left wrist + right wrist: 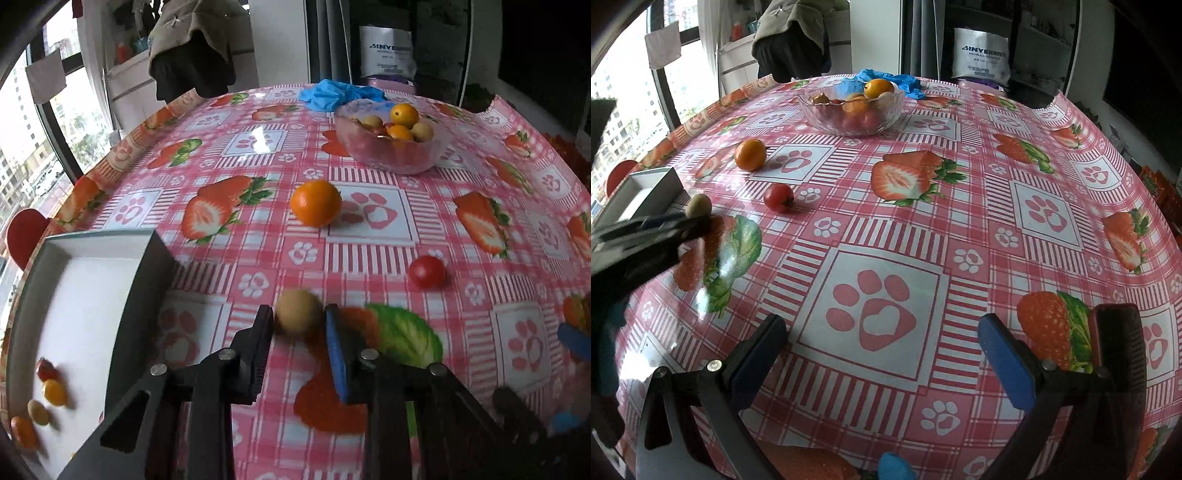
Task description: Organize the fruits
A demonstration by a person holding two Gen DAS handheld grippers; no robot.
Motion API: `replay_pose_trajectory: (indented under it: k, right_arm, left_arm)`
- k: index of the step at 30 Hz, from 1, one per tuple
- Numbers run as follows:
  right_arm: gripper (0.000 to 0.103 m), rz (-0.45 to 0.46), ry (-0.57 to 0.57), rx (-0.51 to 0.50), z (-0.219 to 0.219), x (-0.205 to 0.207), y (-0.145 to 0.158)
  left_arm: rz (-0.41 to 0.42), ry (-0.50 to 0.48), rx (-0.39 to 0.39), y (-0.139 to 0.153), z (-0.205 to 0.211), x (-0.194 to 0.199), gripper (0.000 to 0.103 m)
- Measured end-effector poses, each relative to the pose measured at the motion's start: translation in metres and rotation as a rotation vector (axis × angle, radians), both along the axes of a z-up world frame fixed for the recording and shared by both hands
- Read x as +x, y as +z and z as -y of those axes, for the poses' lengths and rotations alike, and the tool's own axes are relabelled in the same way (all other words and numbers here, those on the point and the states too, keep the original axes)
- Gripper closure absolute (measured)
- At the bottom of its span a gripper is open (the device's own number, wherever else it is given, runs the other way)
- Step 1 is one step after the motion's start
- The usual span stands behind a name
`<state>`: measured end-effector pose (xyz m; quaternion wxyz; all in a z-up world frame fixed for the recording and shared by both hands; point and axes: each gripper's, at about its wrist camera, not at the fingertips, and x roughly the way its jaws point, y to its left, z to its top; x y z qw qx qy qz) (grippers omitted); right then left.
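My left gripper (pixel 300 320) is shut on a tan longan (pixel 299 312) just above the table; it also shows in the right wrist view (pixel 698 205). An orange kumquat (pixel 316 202) and a red cherry tomato (pixel 427 272) lie on the tablecloth beyond it. A grey tray (pixel 147 273) at the left holds several small fruits (pixel 48 391). A glass bowl (pixel 436 157) of mixed fruit stands farther back. My right gripper (pixel 882 339) is open and empty over the tablecloth.
Blue gloves (pixel 332 95) lie behind the bowl. A red round object (pixel 22 236) sits past the table's left edge. A person stands at the far side. The right gripper's blue pad shows at the right edge of the left wrist view (pixel 574 339).
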<state>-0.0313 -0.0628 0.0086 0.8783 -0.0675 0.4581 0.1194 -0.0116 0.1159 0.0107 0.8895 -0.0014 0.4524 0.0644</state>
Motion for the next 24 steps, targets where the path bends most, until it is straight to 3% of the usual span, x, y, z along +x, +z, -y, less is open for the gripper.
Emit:
replay_pose_trajectory:
  k: [9, 17, 24]
  right_arm:
    - [0.000, 0.000, 0.001, -0.001, 0.000, 0.000, 0.000]
    - [0.000, -0.003, -0.005, -0.002, 0.000, 0.001, 0.000]
    - [0.000, -0.067, -0.008, -0.012, -0.013, 0.014, 0.002]
  left_arm:
    - [0.017, 0.049, -0.045, -0.001, -0.022, -0.054, 0.072]
    - [0.025, 0.051, -0.042, -0.002, -0.024, -0.058, 0.072]
    - [0.026, 0.047, -0.042, -0.002, -0.024, -0.058, 0.072]
